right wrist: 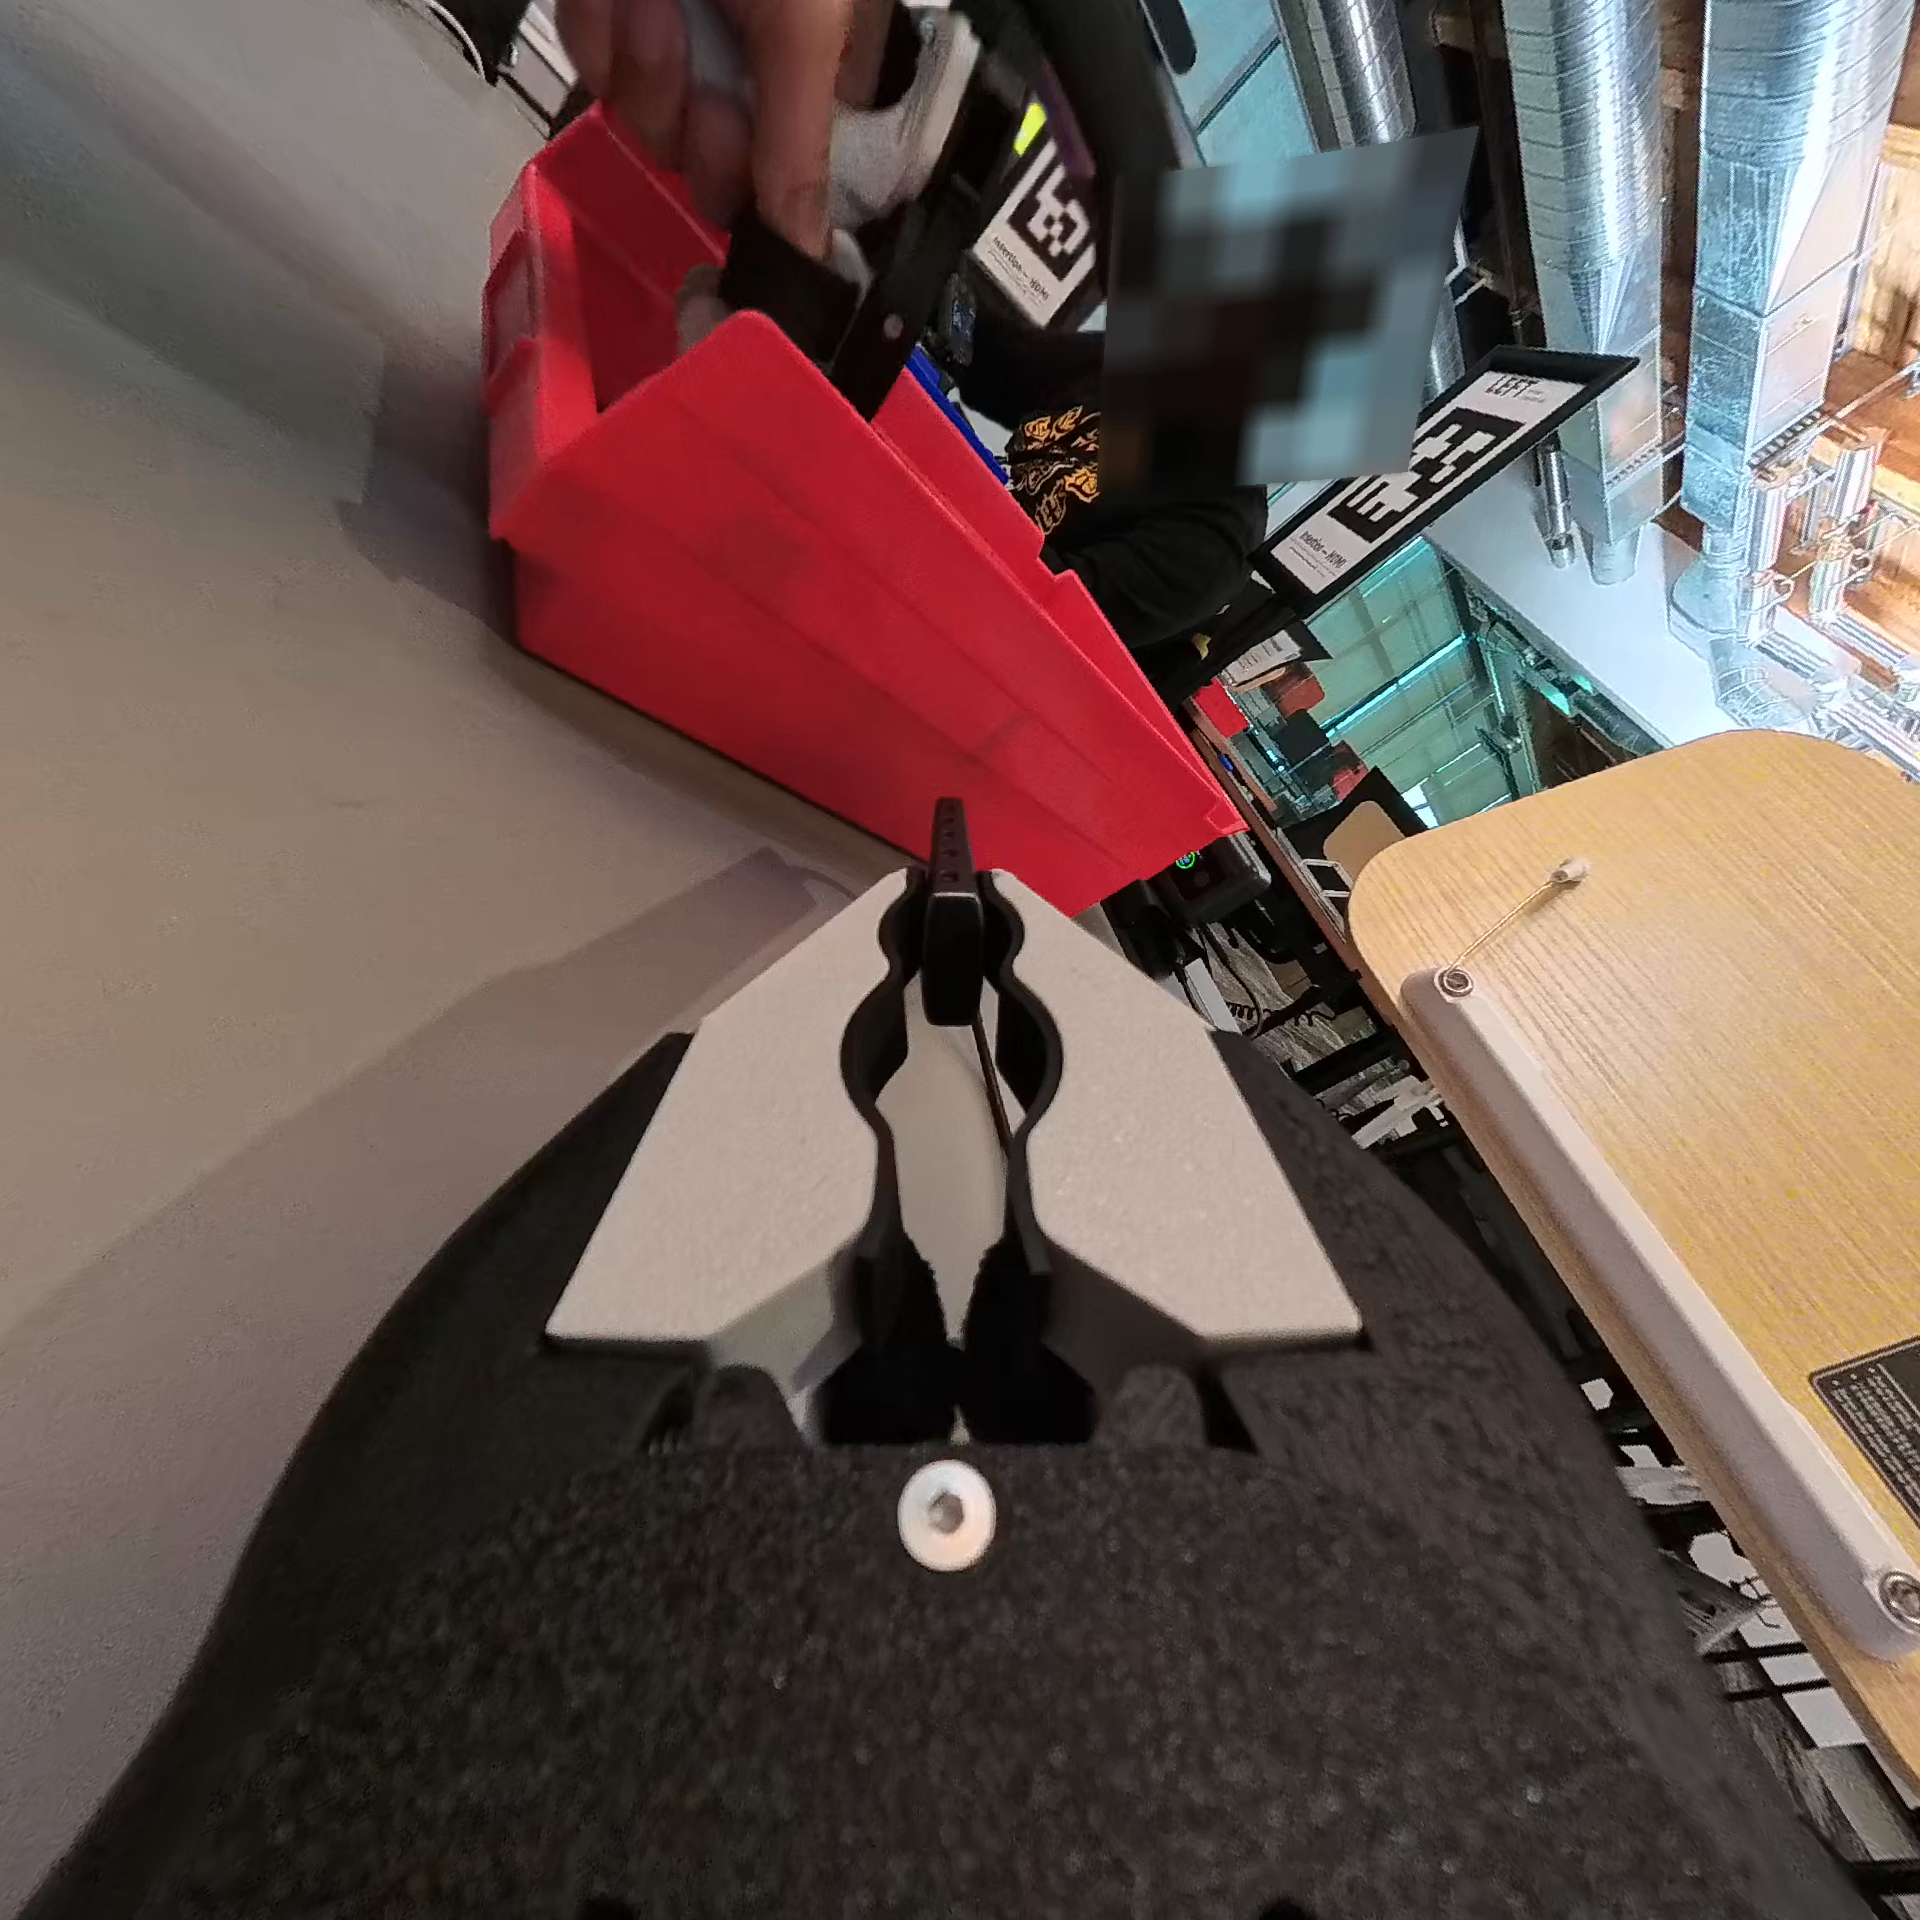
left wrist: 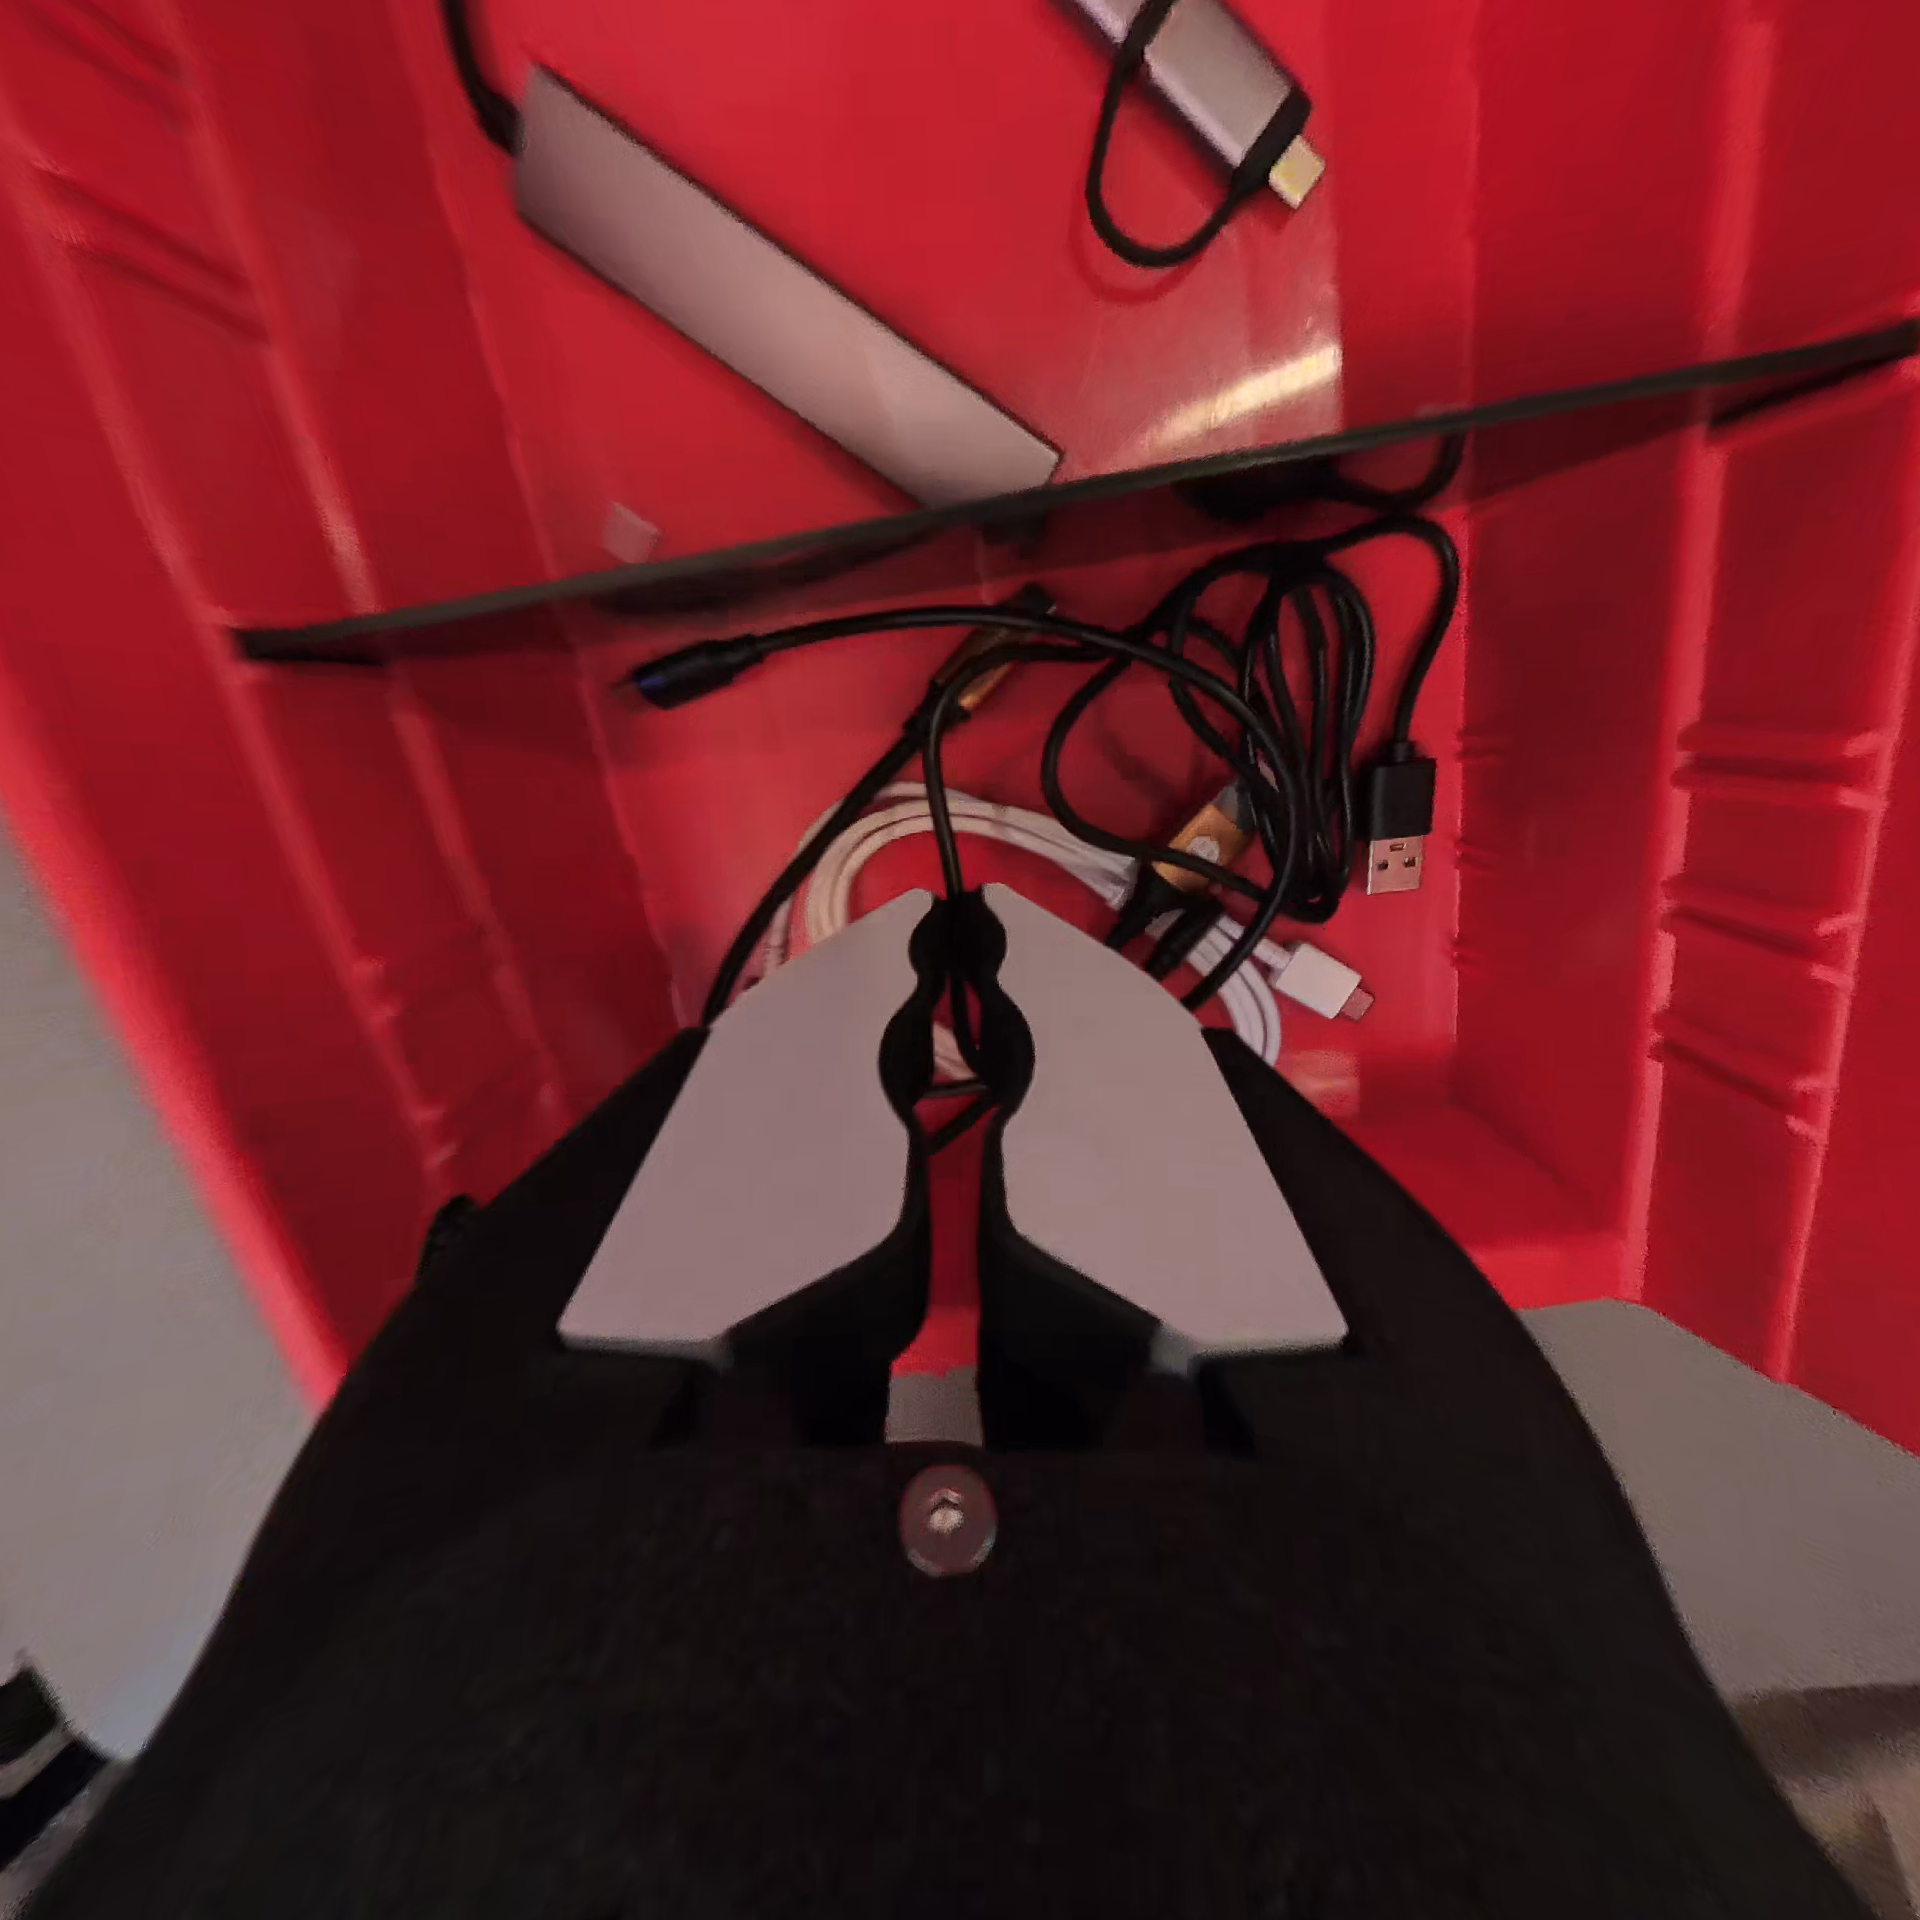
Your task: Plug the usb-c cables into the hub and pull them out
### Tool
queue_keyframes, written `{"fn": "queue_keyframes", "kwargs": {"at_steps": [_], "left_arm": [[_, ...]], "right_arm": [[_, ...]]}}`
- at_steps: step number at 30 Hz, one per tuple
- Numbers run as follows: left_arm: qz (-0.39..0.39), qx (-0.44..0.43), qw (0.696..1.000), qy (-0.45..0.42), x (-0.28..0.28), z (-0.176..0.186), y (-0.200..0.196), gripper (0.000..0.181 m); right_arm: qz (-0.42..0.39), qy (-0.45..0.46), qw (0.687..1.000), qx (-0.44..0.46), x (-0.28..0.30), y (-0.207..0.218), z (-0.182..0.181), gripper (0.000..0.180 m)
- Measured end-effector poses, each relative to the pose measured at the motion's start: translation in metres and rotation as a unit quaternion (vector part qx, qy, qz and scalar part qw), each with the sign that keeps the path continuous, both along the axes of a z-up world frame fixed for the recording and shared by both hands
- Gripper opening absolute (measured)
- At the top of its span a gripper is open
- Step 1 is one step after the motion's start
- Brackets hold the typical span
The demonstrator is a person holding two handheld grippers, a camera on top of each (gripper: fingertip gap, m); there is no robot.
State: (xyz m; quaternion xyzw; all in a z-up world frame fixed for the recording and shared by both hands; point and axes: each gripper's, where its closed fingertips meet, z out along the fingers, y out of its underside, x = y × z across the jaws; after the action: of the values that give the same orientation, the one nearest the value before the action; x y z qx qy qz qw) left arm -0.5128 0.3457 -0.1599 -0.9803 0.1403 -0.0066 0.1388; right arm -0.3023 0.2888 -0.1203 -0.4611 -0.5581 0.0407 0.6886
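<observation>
Left wrist view: left hand-held gripper [left wrist: 958,914] clamped on thin black cable [left wrist: 940,821], lower centre, above cable tangle in red bin [left wrist: 1558,727]. Grey hub [left wrist: 769,301] upper left, behind black divider [left wrist: 935,520]. Lift slowly to free cable.

Right wrist view: right hand-held gripper [right wrist: 951,883] clamped on black plug [right wrist: 951,935], centre frame, outside bin. Keep plug square to port.

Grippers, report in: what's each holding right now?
Left gripper shut on thin black cable over red bin. Right gripper shut on black plug. Hubs untouched.
</observation>
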Motion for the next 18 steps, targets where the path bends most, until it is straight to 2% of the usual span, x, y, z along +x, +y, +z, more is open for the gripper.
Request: {"fn": "queue_keyframes", "kwargs": {"at_steps": [9, 12, 18], "left_arm": [[0.011, 0.154, 0.983, 0.103, -0.031, 0.103, 0.012, 0.002], [0.022, 0.217, 0.966, 0.142, -0.041, 0.142, 0.013, 0.002], [0.025, 0.352, 0.926, 0.135, -0.034, 0.233, 0.013, 0.002]], "right_arm": [[0.0, -0.002, 1.0, 0.001, 0.0, 0.0, 0.0, 0.009], [0.0, 0.0, 1.0, 0.0, 0.0, 0.0, 0.0, 0.009], [-0.006, 0.008, 1.0, -0.002, 0.002, 0.003, 0.003, 0.009]]}}
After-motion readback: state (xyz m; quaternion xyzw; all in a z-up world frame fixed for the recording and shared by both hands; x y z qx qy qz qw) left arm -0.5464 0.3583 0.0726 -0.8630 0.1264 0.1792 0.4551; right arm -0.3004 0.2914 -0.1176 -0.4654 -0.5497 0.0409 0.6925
